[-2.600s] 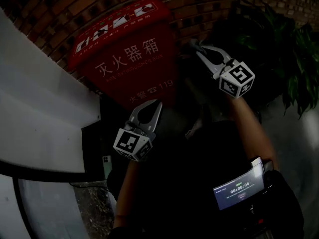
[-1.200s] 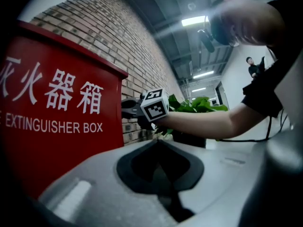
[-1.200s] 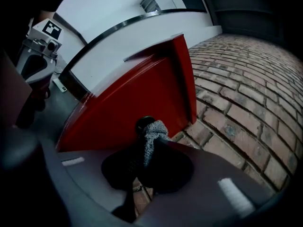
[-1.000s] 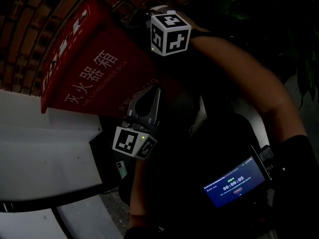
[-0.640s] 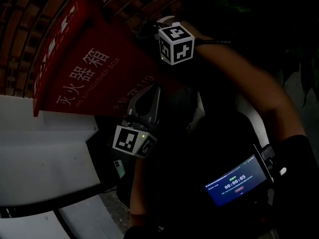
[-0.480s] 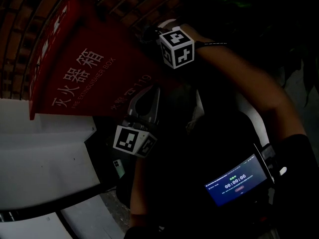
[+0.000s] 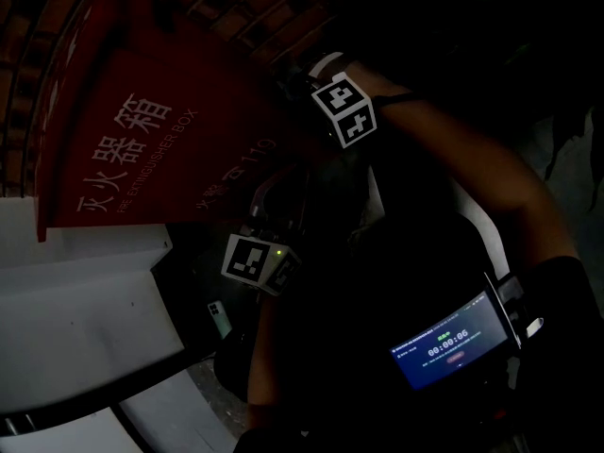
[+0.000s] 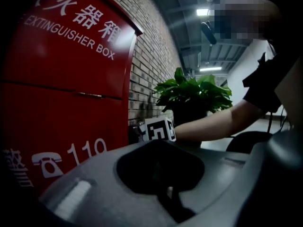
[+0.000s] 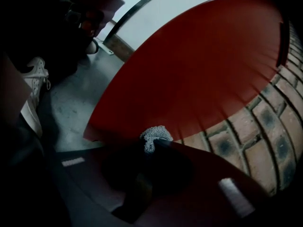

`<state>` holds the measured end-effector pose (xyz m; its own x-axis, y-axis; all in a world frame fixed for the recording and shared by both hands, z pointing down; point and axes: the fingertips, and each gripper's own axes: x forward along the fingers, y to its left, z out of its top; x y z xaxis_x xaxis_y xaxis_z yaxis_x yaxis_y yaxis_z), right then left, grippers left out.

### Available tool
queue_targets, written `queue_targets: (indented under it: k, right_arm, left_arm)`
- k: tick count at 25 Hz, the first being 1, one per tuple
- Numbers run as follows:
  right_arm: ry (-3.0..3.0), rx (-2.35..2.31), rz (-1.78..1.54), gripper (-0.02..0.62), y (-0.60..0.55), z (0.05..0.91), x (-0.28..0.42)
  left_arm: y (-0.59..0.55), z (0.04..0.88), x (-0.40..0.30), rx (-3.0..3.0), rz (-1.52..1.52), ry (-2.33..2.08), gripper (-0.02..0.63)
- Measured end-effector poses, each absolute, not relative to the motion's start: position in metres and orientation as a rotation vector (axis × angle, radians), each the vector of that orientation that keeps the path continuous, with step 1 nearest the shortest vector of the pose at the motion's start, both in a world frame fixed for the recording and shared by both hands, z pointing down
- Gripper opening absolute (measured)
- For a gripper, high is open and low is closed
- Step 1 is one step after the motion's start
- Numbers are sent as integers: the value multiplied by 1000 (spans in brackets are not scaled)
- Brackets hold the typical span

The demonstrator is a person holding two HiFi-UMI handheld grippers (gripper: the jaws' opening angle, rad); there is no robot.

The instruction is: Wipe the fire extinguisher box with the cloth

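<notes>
The red fire extinguisher box (image 7: pixel 142 130) stands against a brick wall, its front lettered in white. My right gripper (image 9: pixel 154 144) is shut on a small grey cloth (image 9: pixel 154 135) and holds it at the box's red side panel (image 9: pixel 199 65), next to the bricks. In the head view its marker cube (image 7: pixel 344 111) shows at the box's right edge; the jaws beyond it are lost in the dark. My left gripper (image 8: pixel 158 143) hangs shut and empty in front of the lower box front (image 8: pixel 61 93), apart from it, and its cube (image 7: pixel 255 260) sits below the "119" print.
A brick wall (image 9: pixel 265 126) runs behind the box. A potted green plant (image 8: pixel 194 91) stands to the box's right. A white panel (image 7: pixel 85 310) lies left of the box. A grey floor (image 9: pixel 71 108) and a white shoe (image 9: pixel 33 77) show below.
The right gripper with the cloth has slid down along the box's right edge. The head view has swung, so the box sits further left. The left gripper has barely moved.
</notes>
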<state>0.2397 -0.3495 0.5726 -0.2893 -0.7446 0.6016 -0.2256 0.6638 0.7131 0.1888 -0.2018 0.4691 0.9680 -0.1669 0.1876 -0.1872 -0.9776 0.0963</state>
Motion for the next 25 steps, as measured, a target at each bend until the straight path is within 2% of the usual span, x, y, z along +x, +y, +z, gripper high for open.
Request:
queue_targets:
  k: [18,25]
  right_arm:
    - [-1761,556,-521,31,-322,682,232]
    - [-1754,633,-521,31,-319,647,245]
  left_arm:
    - [-213,526,185,2968,308,-325,3]
    - [-231,501,177,2930,233,-469,3]
